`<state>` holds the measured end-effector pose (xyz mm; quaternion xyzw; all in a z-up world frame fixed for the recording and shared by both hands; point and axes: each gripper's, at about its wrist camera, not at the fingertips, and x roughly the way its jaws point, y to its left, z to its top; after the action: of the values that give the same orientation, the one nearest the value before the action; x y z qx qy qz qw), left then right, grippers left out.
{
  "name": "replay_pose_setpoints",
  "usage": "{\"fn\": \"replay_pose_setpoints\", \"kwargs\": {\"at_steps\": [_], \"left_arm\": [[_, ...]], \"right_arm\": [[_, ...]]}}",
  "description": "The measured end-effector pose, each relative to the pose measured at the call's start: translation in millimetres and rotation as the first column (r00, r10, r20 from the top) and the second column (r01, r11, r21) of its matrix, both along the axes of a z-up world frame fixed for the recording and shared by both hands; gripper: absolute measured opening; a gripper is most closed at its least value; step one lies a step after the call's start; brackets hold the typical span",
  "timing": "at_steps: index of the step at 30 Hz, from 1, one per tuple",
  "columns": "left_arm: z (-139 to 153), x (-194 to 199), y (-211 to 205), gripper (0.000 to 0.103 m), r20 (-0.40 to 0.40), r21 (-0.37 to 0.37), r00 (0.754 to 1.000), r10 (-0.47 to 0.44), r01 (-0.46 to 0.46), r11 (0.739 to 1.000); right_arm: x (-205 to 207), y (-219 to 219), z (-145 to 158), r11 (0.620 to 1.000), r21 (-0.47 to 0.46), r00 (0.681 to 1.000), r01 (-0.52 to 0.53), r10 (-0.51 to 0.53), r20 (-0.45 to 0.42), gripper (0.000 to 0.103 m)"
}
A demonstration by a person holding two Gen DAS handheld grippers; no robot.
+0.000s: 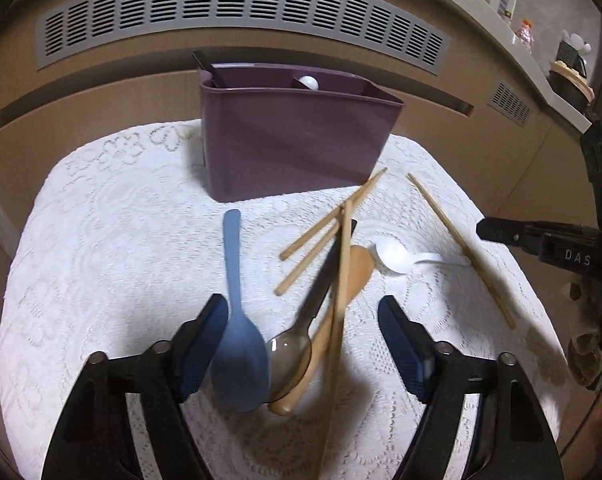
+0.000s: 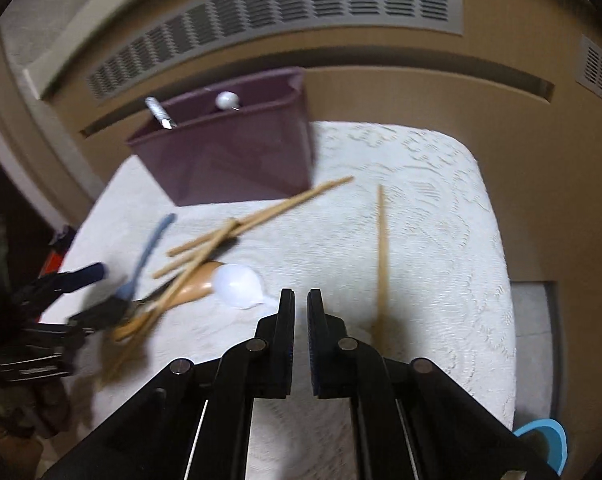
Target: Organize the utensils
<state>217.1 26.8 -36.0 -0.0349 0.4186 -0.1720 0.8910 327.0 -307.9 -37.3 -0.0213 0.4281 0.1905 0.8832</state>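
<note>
A purple utensil caddy [image 1: 297, 140] stands at the back of the white lace-covered table [image 1: 101, 240]; it also shows in the right wrist view [image 2: 229, 160], with a white spoon end inside. My left gripper [image 1: 301, 344] is open over a blue spoon [image 1: 237, 320], a clear brown spoon [image 1: 301, 340], a wooden spoon [image 1: 341, 300] and a chopstick [image 1: 341, 300]. Further chopsticks [image 1: 329, 224] and a white spoon [image 1: 397, 258] lie beyond. My right gripper [image 2: 301, 304] is shut and empty, just right of the white spoon [image 2: 237, 286]. A single chopstick [image 2: 382, 256] lies to its right.
A wooden cabinet with grey vent grilles [image 1: 241, 12] stands behind the table. A counter with small items [image 1: 561, 64] is at the right. The table's rounded edges drop off on both sides. A blue object [image 2: 549, 444] sits at the lower right in the right wrist view.
</note>
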Motion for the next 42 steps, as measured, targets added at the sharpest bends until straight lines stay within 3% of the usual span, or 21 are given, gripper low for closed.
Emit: {"fn": "replay_pose_setpoints", "kwargs": {"at_steps": [5,10,15,18,23,27,31,33,36,42], "left_arm": [[0,4,12,0.064,-0.009,0.000,0.999,0.053,-0.053,0.999],[-5,5,27,0.065,-0.030,0.003,0.994,0.110,-0.109,0.994],[-8,4,24,0.067,-0.034,0.009,0.995,0.089,-0.088,0.996],[-11,5,19,0.068,-0.039,0.008,0.997,0.073,-0.072,0.997],[-12,7,11,0.068,-0.042,0.004,0.998,0.054,-0.054,0.999],[-10,9,1,0.068,-0.033,0.021,0.999,0.019,-0.018,1.000],[-8,14,-19,0.067,-0.030,0.028,0.997,-0.071,0.072,0.997],[-7,23,-31,0.059,-0.037,0.032,0.993,-0.113,0.115,0.993],[-4,45,-50,0.042,-0.055,0.071,0.987,-0.153,0.157,0.985],[-17,80,-78,0.042,-0.120,0.169,0.982,-0.143,0.162,0.972]], "right_arm": [[9,-5,-3,0.994,-0.091,0.997,0.057,-0.053,0.051,0.008],[37,-10,-25,0.987,-0.134,0.996,0.093,-0.093,0.009,0.009],[54,-14,-39,0.978,-0.145,0.989,0.147,-0.149,-0.003,0.009],[55,-15,-41,0.977,-0.148,0.988,0.155,-0.157,-0.004,0.015],[53,-17,-46,0.980,-0.147,0.989,0.136,-0.142,-0.033,0.010],[40,-17,-38,0.992,-0.084,0.993,0.097,-0.102,-0.066,0.008],[19,-11,-16,0.999,0.018,0.998,0.040,-0.039,-0.056,0.008],[10,-6,-8,0.998,0.056,0.999,0.008,-0.005,-0.047,0.008],[1,5,-4,0.998,0.064,0.999,-0.022,0.025,-0.035,0.008],[-6,10,-12,0.998,0.058,0.999,-0.027,0.029,-0.037,0.008]]}}
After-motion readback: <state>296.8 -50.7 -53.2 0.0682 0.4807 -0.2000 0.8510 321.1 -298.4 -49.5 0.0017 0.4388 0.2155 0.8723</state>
